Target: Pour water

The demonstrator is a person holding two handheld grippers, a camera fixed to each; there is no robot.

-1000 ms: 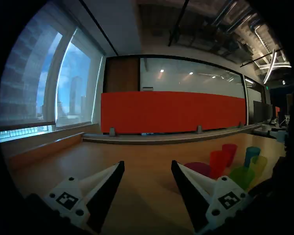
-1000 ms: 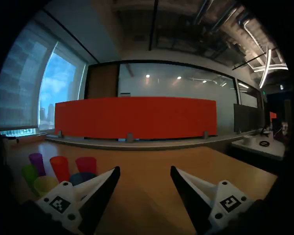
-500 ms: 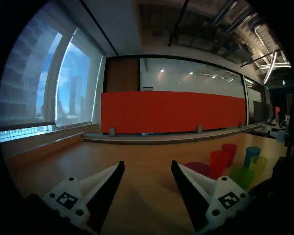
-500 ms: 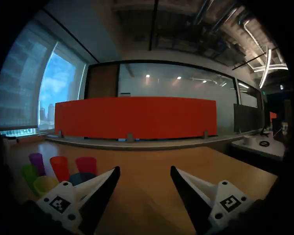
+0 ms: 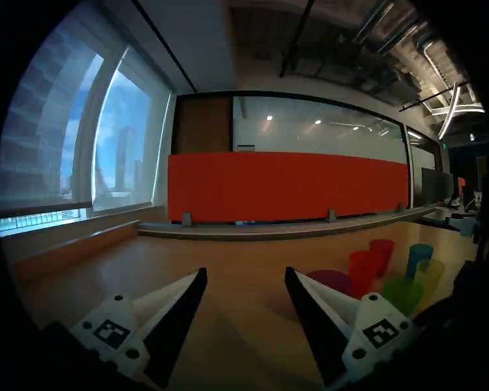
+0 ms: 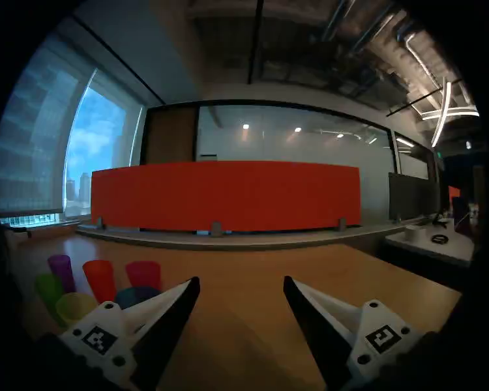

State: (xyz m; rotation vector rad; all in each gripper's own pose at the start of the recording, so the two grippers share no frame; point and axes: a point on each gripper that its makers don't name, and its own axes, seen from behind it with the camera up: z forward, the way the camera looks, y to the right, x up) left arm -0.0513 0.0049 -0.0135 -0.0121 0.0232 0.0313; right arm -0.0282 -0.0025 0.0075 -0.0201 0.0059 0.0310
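Left gripper (image 5: 245,271): fingers spread wide, nothing between them. It points at the red partition (image 5: 283,186), roughly at the panel's middle, with bare wooden table (image 5: 244,251) between the tips and the partition's foot.

Right gripper (image 6: 241,281): also spread, nothing pinched. It faces the red partition (image 6: 225,195) square on, over the same table (image 6: 264,260).

The task's things are the plastic cups. We see them as one tight group, upright on the table, on our side of the partition and well short of it.
- In the left gripper view the group sits below the partition's right end, just beyond the gripper's right finger. The orange cup (image 5: 360,272) is in front, the crimson cup (image 5: 382,253) behind it, nearer the partition. The teal cup (image 5: 419,256), yellow cup (image 5: 431,272) and green cup (image 5: 403,293) stand past the partition's right end. A low magenta cup (image 5: 329,280) is partly hidden by the finger.
- In the right gripper view the group sits below the partition's left end. The purple cup (image 6: 62,268), orange cup (image 6: 101,279) and crimson cup (image 6: 144,274) form the row nearer the partition. The green cup (image 6: 47,287), yellow cup (image 6: 75,305) and a blue cup (image 6: 135,296) form the row farther from it. The left finger covers part of the blue one.

We cannot tell if any cup holds water, as the view is too low to see inside.

Neither gripper touches a cup.

Left of the partition is a big window (image 5: 117,156). Past its right end is a white side desk (image 6: 433,247).
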